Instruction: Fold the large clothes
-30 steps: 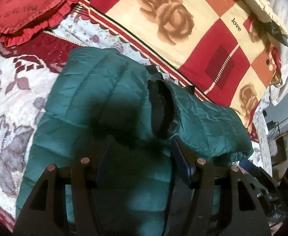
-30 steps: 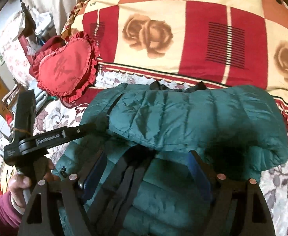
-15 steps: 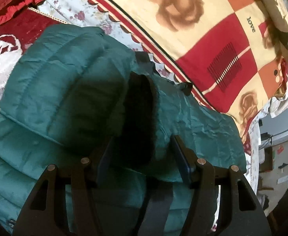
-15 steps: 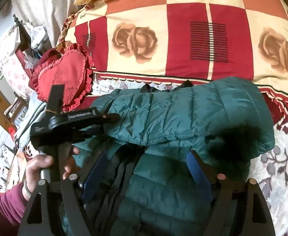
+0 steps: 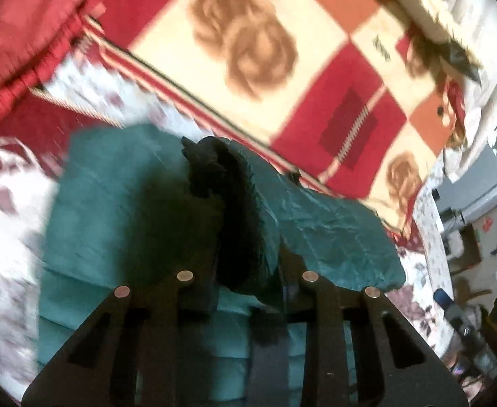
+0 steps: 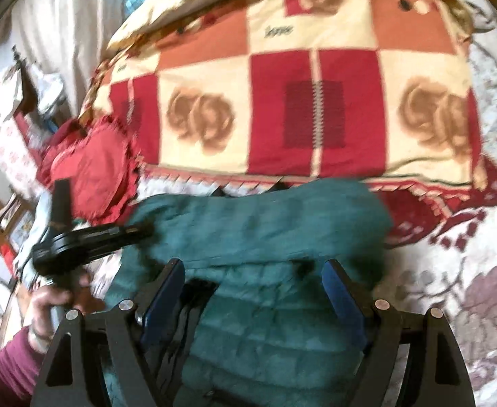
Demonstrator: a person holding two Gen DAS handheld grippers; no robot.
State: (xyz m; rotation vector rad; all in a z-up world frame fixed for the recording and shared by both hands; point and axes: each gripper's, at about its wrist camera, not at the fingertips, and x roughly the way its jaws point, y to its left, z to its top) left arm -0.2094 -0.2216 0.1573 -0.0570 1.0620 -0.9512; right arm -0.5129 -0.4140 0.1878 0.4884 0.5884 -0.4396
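Over the jacket [image 5: 119, 210], left gripper [image 5: 245, 271] tilts down, jaws closing on its sleeve [image 5: 248, 224]; right gripper [image 6: 252, 285] gapes, released.

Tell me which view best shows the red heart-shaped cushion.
Right wrist view: the heart-shaped cushion shows its whole outline and ruffled rim, beyond the teal jacket. The left wrist view catches only a blurred red corner.

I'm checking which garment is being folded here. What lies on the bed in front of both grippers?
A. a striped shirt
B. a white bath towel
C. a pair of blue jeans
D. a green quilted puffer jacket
D: a green quilted puffer jacket lies spread over the floral bedcover, below the red-and-cream blanket.
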